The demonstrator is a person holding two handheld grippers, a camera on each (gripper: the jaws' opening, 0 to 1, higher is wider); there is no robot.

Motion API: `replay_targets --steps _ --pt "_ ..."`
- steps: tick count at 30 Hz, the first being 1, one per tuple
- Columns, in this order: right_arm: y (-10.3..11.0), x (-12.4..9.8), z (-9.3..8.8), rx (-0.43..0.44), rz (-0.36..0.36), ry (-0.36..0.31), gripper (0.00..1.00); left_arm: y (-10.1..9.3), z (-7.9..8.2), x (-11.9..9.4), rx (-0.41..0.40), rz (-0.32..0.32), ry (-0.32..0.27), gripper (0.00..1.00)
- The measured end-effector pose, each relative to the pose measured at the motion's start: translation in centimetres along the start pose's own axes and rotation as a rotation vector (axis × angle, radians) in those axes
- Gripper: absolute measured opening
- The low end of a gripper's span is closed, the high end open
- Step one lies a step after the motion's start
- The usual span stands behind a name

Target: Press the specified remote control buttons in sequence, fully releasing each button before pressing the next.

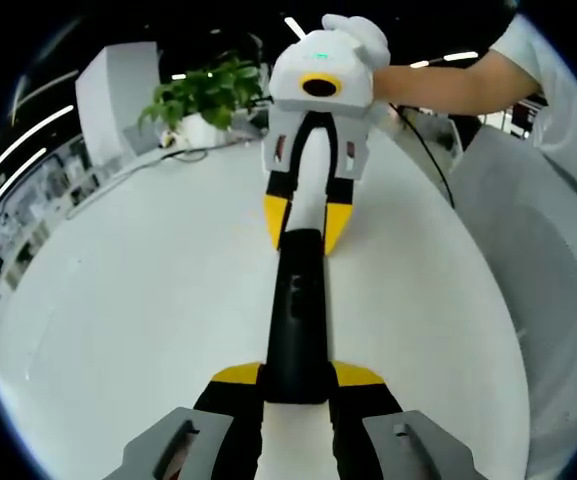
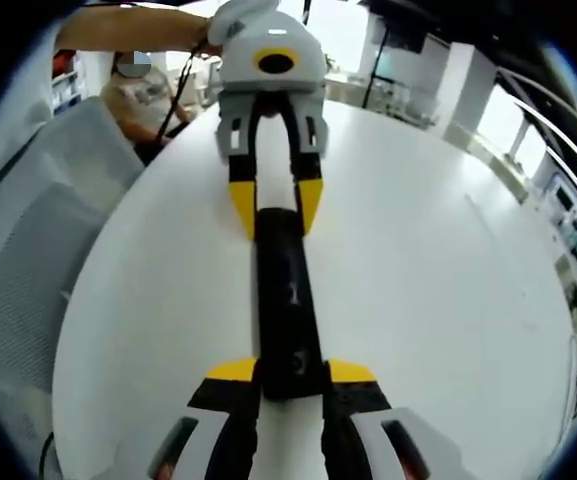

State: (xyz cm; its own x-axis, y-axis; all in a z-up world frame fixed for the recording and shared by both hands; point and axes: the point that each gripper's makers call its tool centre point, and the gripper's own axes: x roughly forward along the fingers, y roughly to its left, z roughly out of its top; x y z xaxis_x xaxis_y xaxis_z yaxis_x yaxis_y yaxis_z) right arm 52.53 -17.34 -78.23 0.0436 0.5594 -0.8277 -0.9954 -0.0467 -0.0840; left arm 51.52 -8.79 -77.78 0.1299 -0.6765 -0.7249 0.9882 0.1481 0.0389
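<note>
On the tabletop (image 1: 118,300): remote (image 1: 298,320) lies lengthwise between both claws.
Left claw (image 1: 297,380): clenched on the remote's near end.
Right claw (image 2: 290,378): clenched on its opposite end.

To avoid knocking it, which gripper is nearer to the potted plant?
Right. The right gripper holds the remote end toward the potted plant; the left gripper holds the opposite end, farther away.
</note>
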Motion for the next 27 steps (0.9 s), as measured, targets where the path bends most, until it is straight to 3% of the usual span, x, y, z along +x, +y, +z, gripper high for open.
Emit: replay_targets --steps 27 --pt "-0.01 -0.13 -0.01 0.037 -0.022 -0.027 0.19 0.22 0.16 0.03 -0.003 -0.004 0.000 0.24"
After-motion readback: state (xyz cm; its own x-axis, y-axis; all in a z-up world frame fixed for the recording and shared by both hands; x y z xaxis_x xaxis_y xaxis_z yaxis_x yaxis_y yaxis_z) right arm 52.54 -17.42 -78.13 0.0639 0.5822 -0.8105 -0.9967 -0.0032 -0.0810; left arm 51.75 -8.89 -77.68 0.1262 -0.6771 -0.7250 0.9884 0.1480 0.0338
